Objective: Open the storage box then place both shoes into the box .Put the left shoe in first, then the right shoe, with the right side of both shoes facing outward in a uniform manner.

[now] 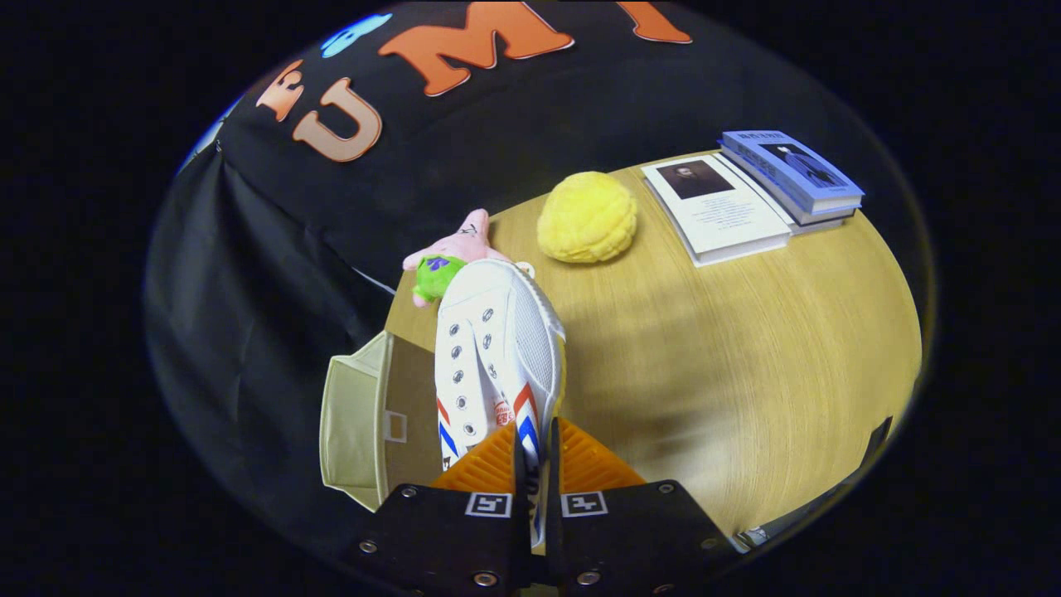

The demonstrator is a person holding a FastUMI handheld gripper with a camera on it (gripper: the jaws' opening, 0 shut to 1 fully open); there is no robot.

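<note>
- A round-edged wooden counter (746,348) stands against the booth's black cloth wall (273,249), lit warmly from above.
- A white canvas shoe (496,356) with red and blue stripes near its heel hangs between the tongs (535,464), toe pointing away, eyelets and tongue turned to the left.
- The tongs are pressed nearly together, pinching the heel end of the shoe; both fingers (580,464) bear on it, one on each side.
- Just left of the shoe, at the counter's left edge, sits the cream storage box (356,414), its brown inside wall showing with a small square tab on it. The shoe hangs beside and partly over the box; whether it touches the box I cannot tell.
- Beyond the shoe's toe lies a pink star-shaped plush toy (456,253) in green shorts, at the counter's far left rim.
- To the right of the toy, farther in, rests a yellow bun-shaped cushion (587,217).
- At the far right lie a white booklet (717,211) and, just beside it, a stack of blue-covered books (792,174).
</note>
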